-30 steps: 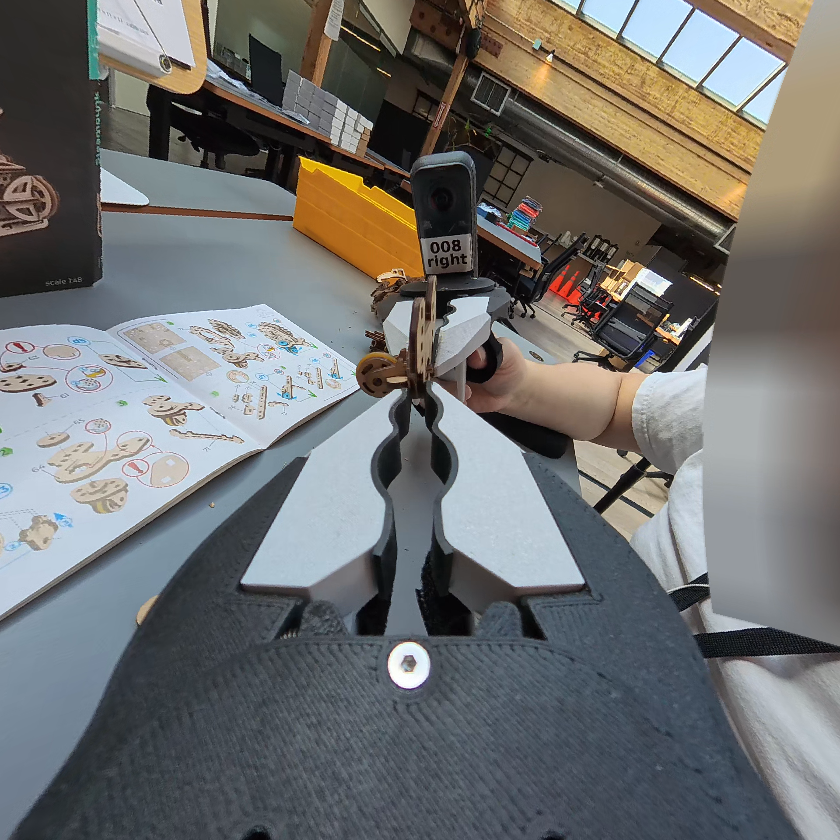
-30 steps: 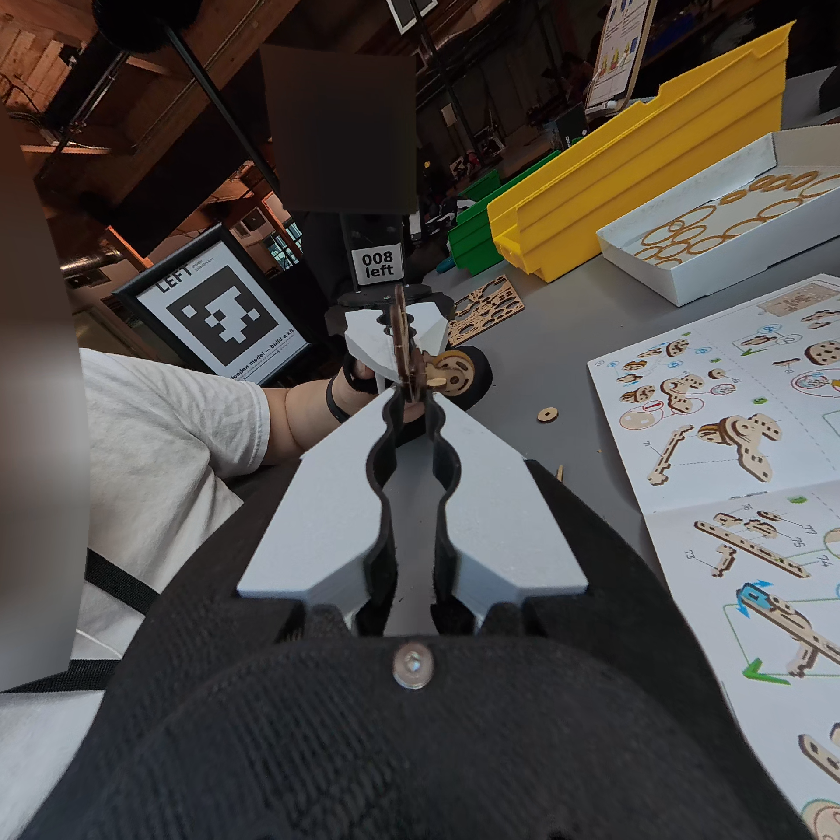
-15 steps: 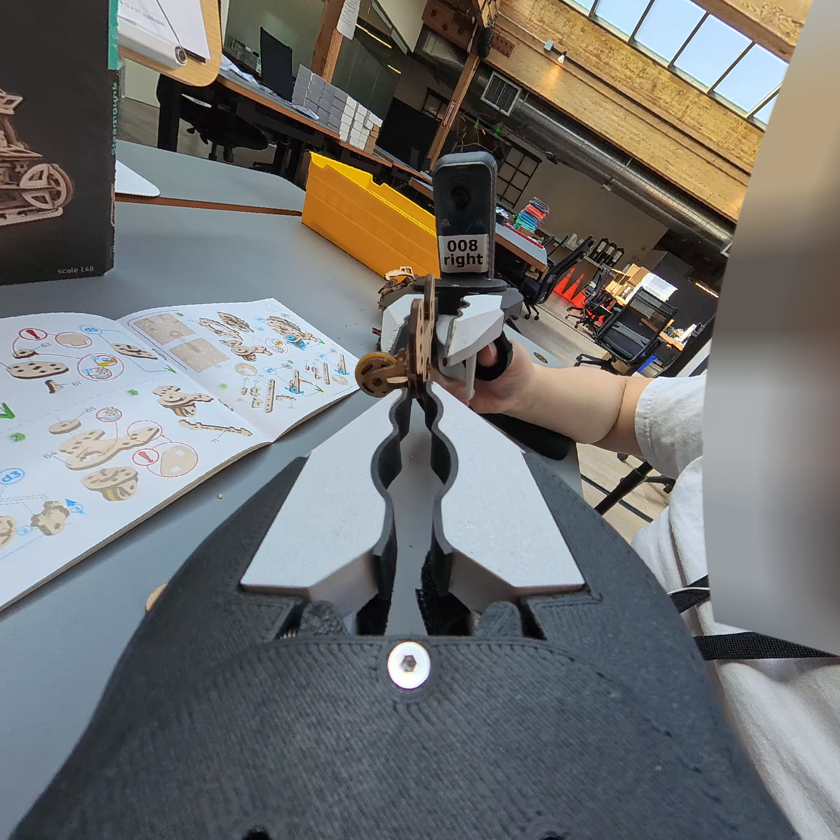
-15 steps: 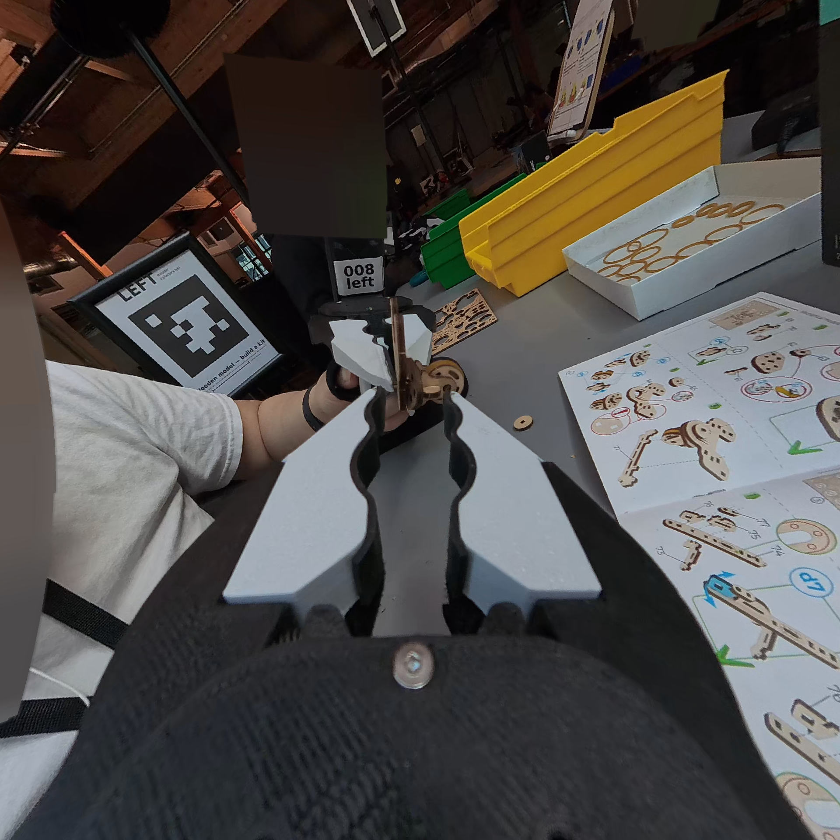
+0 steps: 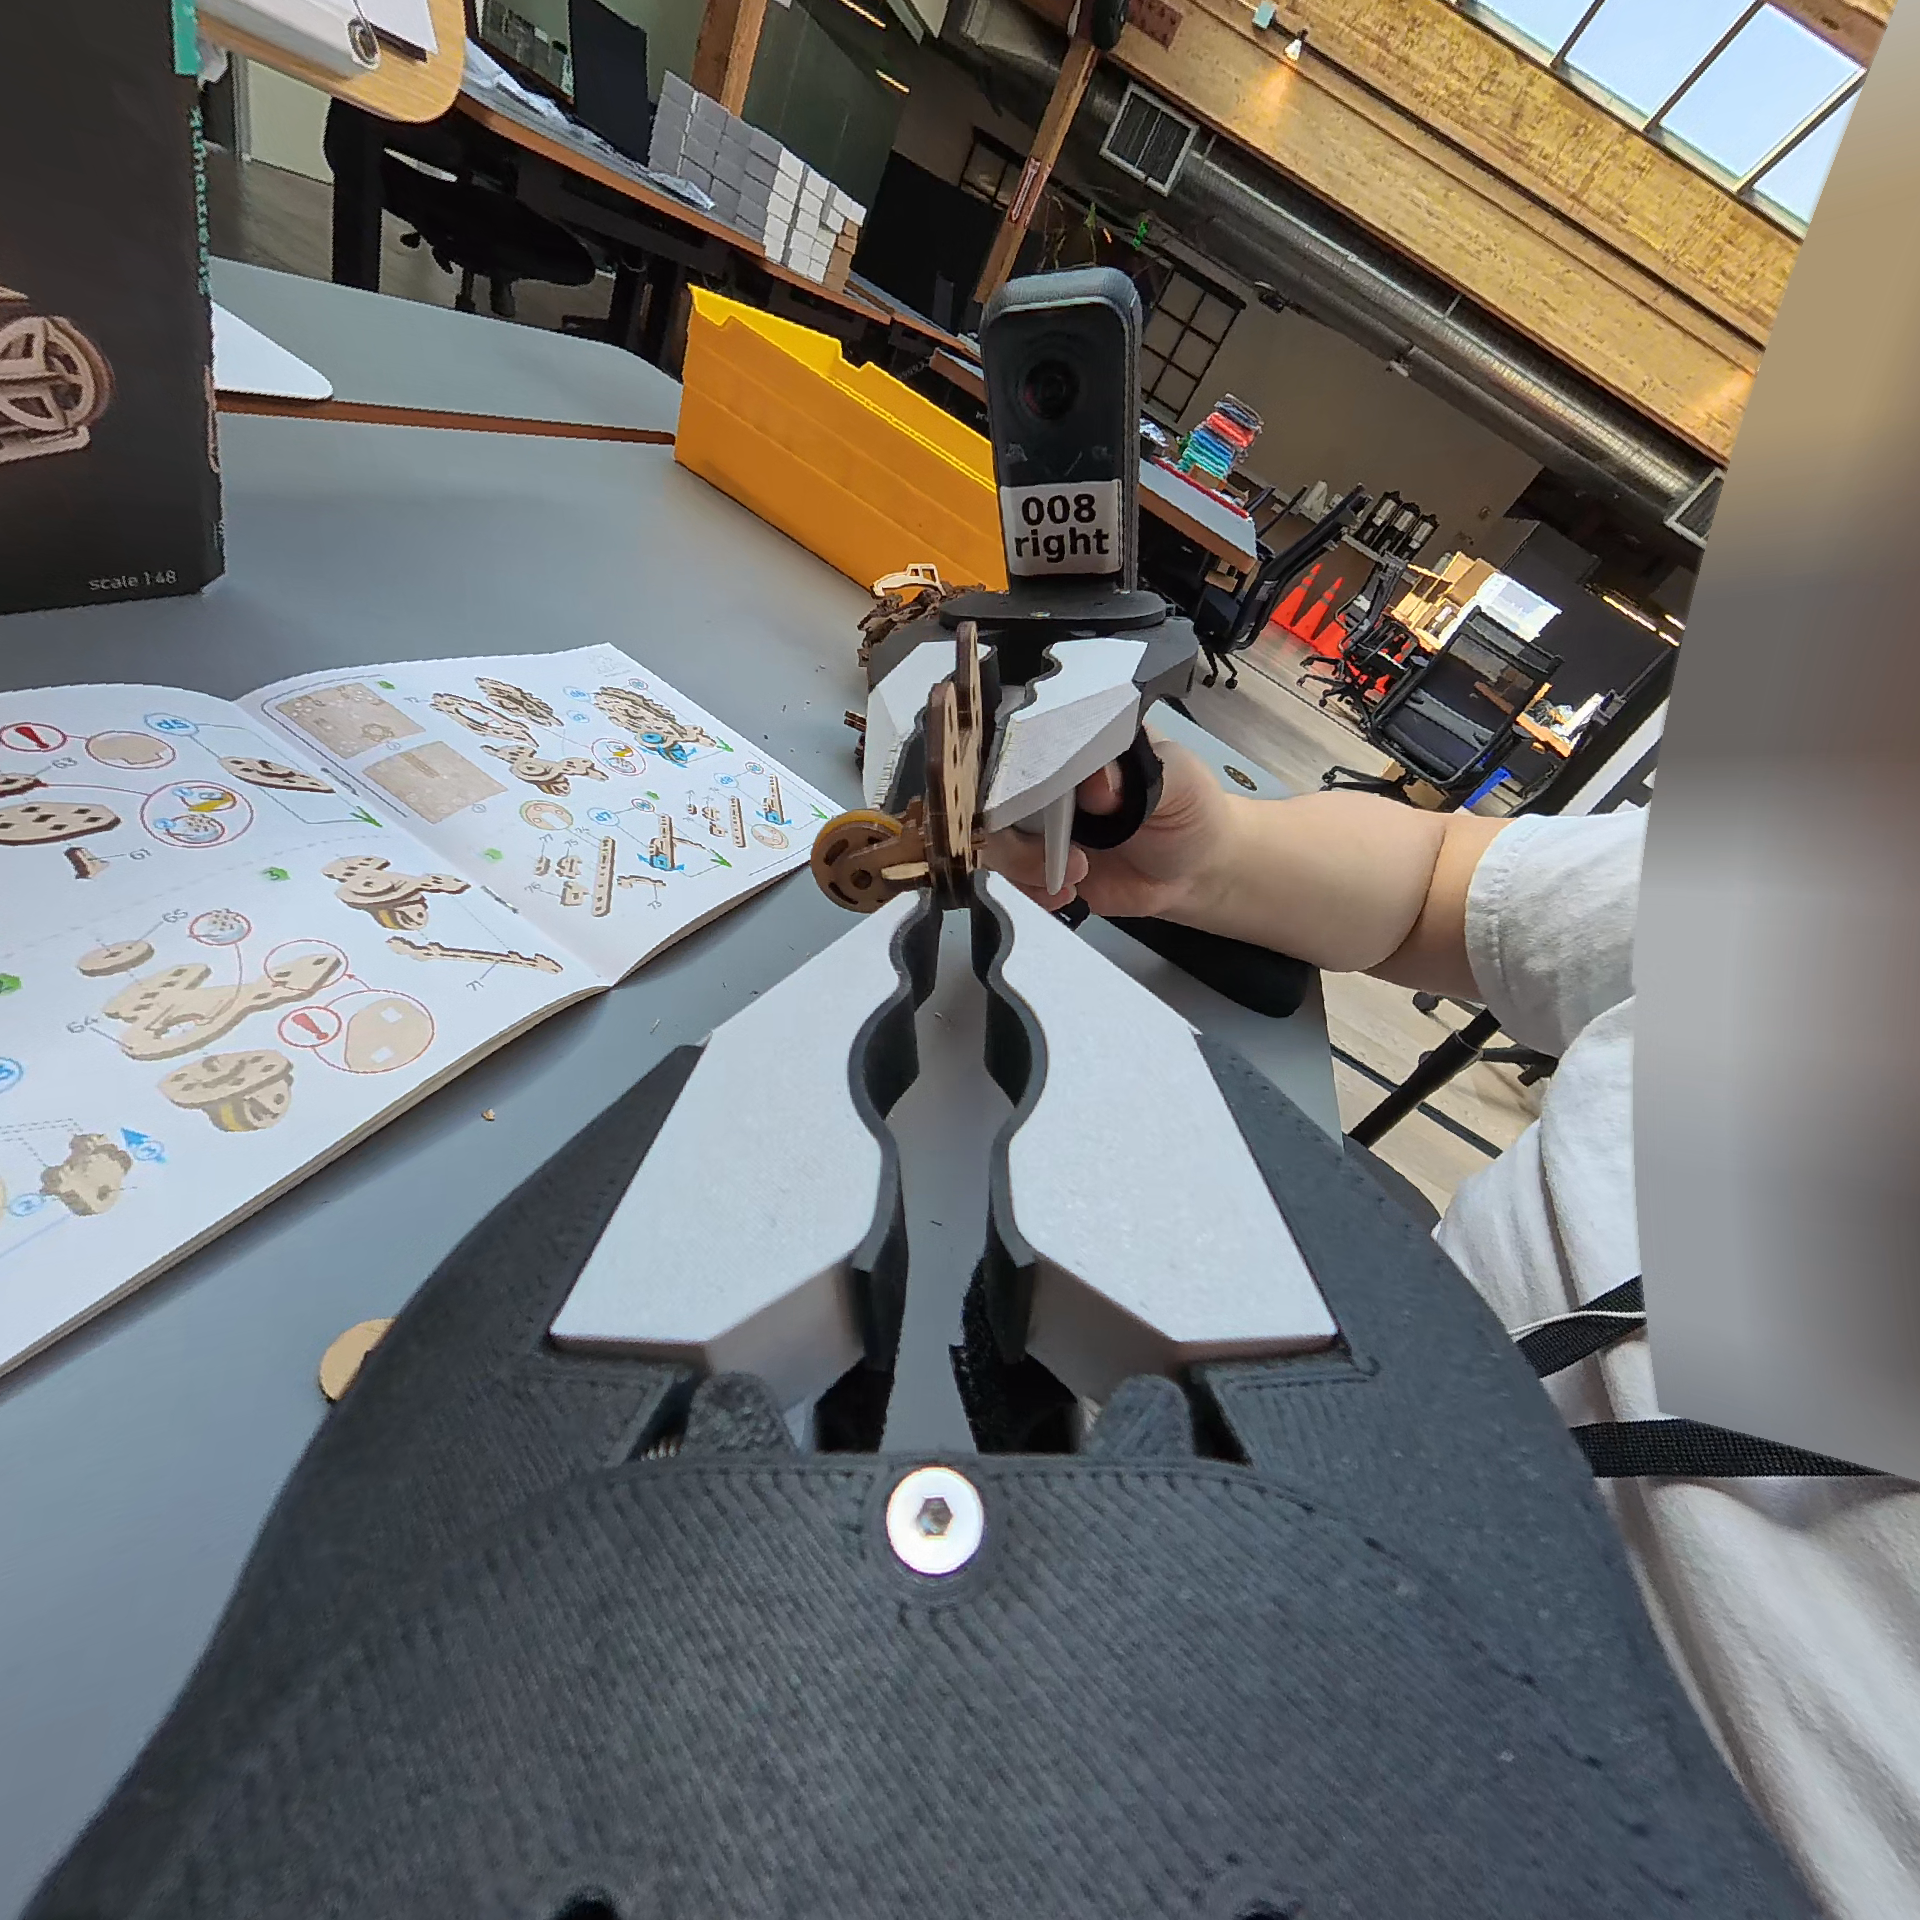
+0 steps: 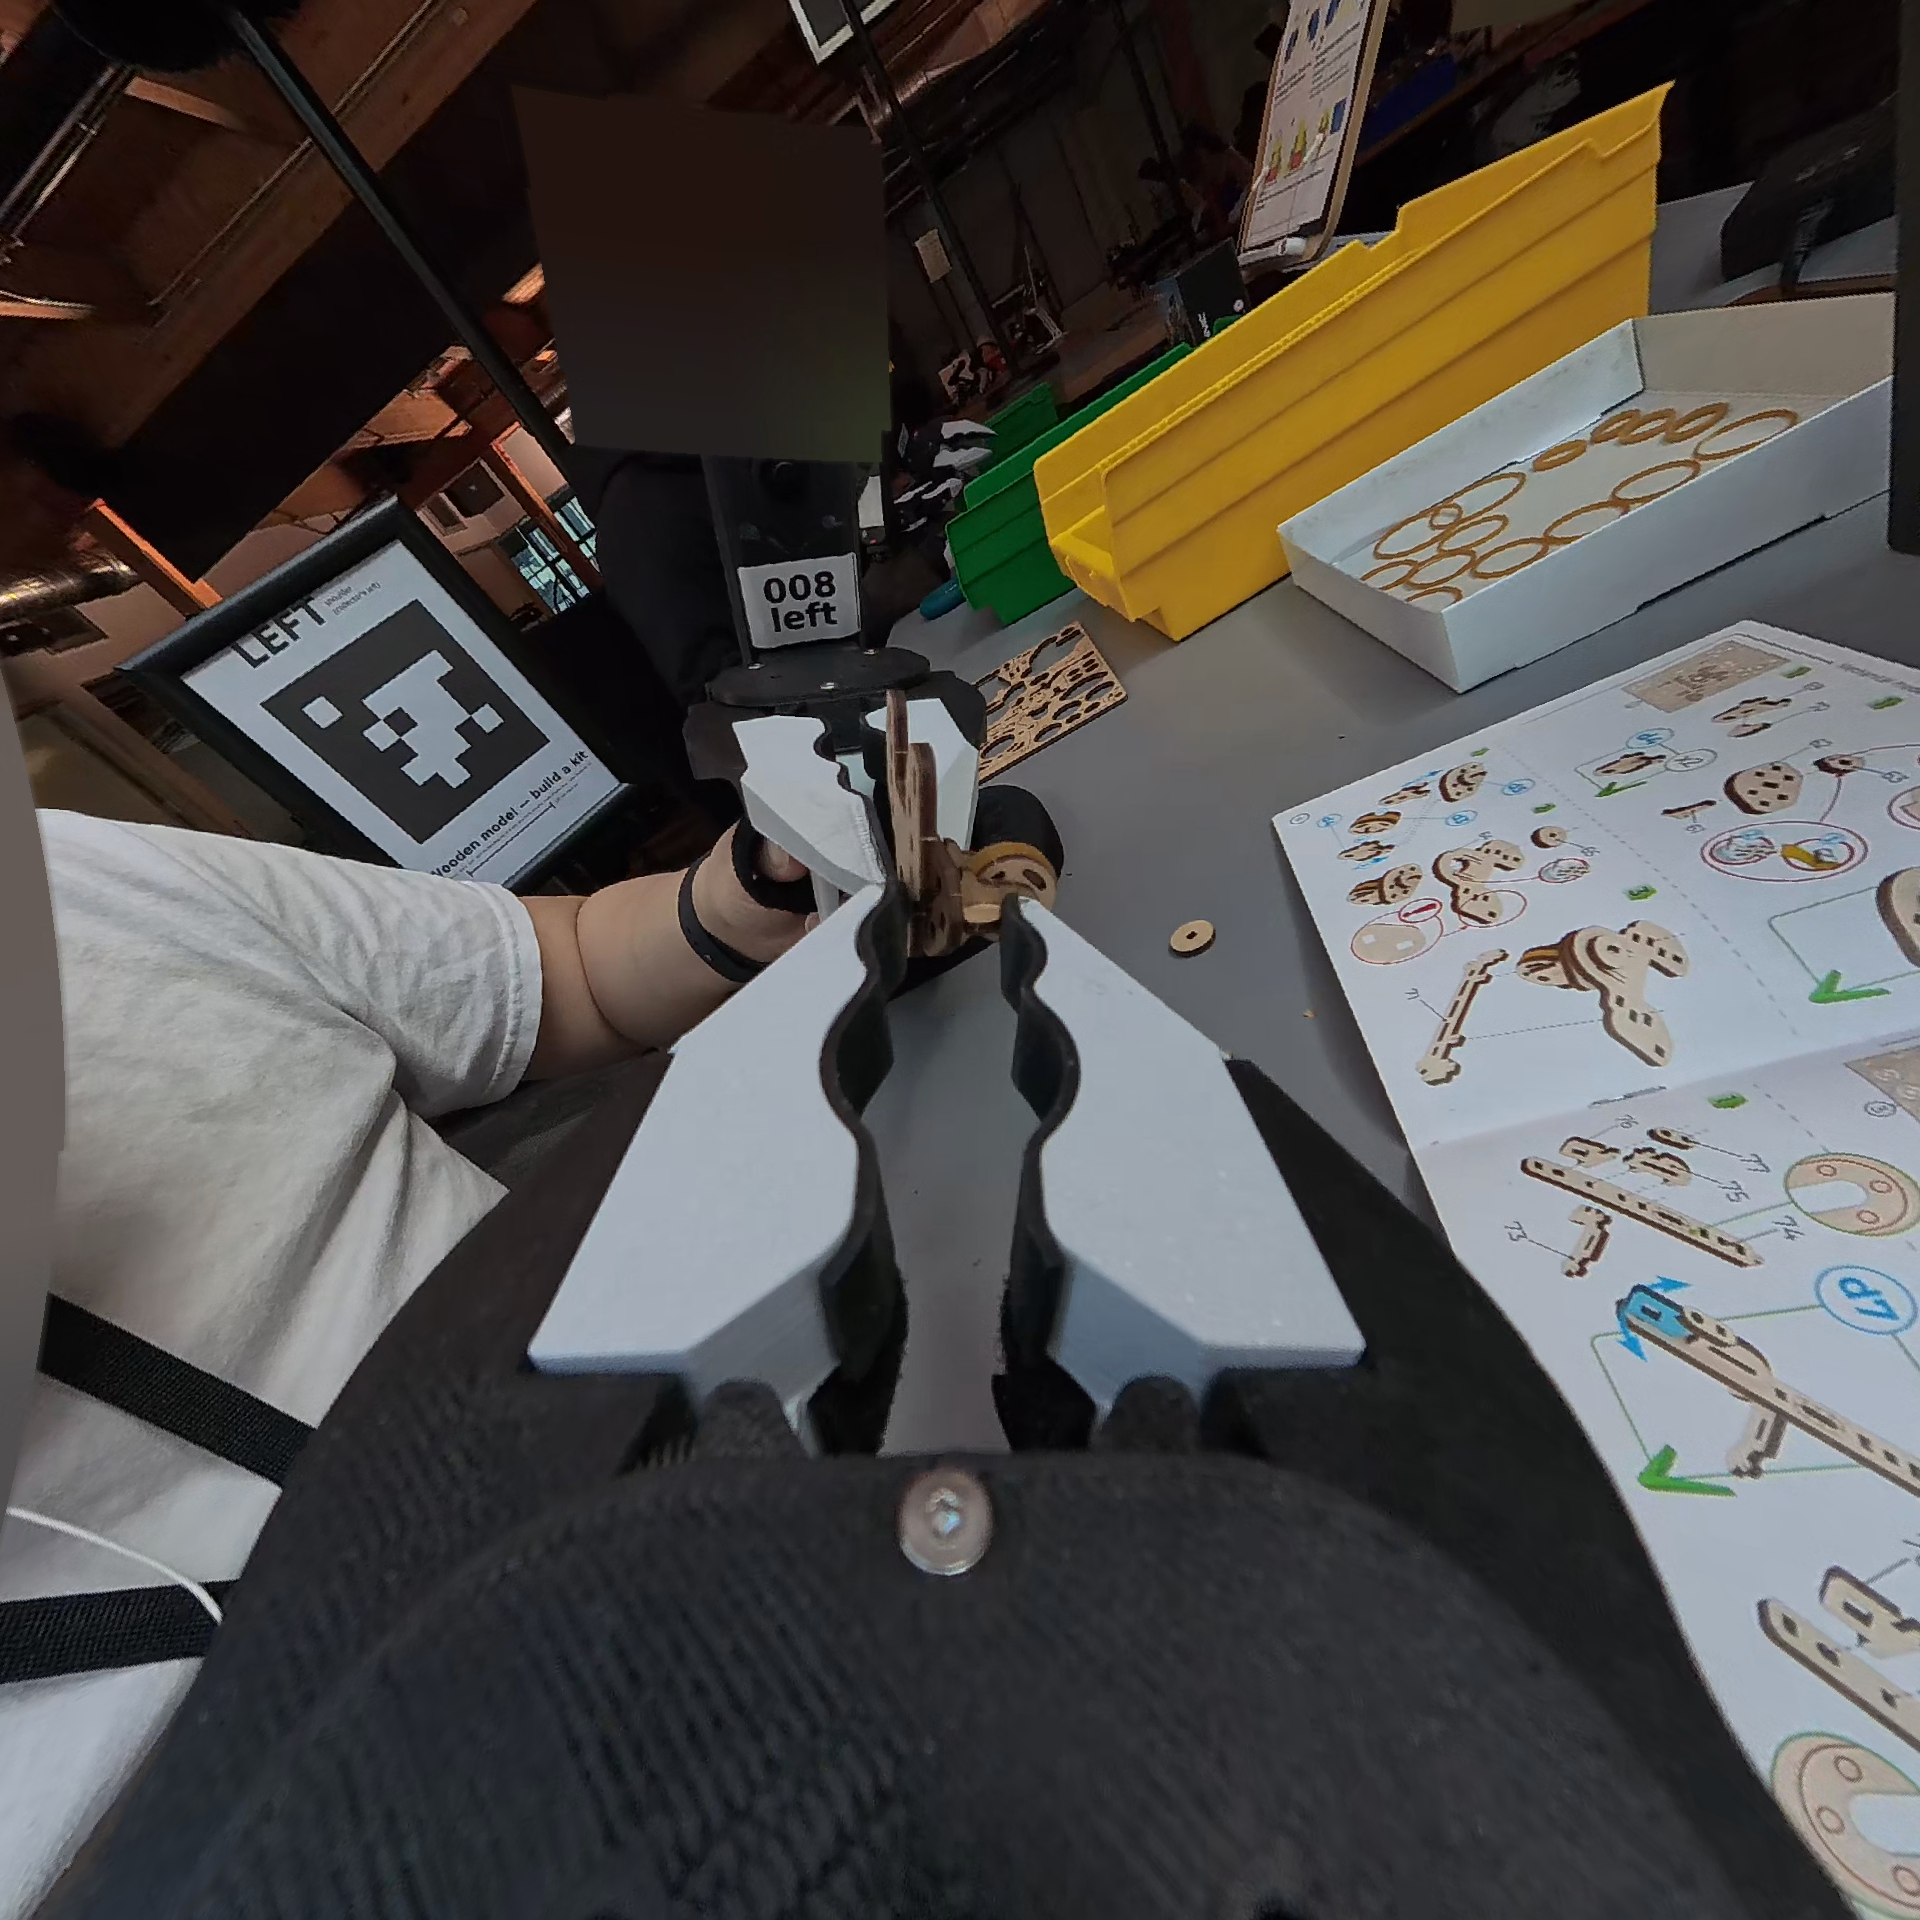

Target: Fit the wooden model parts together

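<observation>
A small wooden assembly (image 5: pixel 958 774), a flat upright plate with a wheel (image 5: pixel 857 860) on a short axle, is held in the air over the grey table (image 5: pixel 499 540). My left gripper (image 5: pixel 951 899) is shut on the plate's lower edge. My right gripper (image 6: pixel 948 906) faces it head-on with its jaws open, its fingertips on either side of the assembly (image 6: pixel 920 821) and the wheel (image 6: pixel 1013 875) by the right tip. The left gripper (image 6: pixel 891 873) shows opposite in the right wrist view, and the right gripper (image 5: pixel 951 821) in the left wrist view.
An open instruction booklet (image 5: pixel 312 883) (image 6: pixel 1621 935) lies on the table. Behind it are a yellow bin (image 6: pixel 1351 395), a green bin (image 6: pixel 1008 540), a white tray of wooden rings (image 6: pixel 1538 582), a punched wooden sheet (image 6: pixel 1049 686), a loose wooden disc (image 6: pixel 1192 937) and a dark box (image 5: pixel 94 312). The tips of both grippers are at nearly the same place.
My right gripper, shut on the assembly a second ago, has opened its jaws. My left gripper stays shut on the assembly, and both have shifted only slightly.
</observation>
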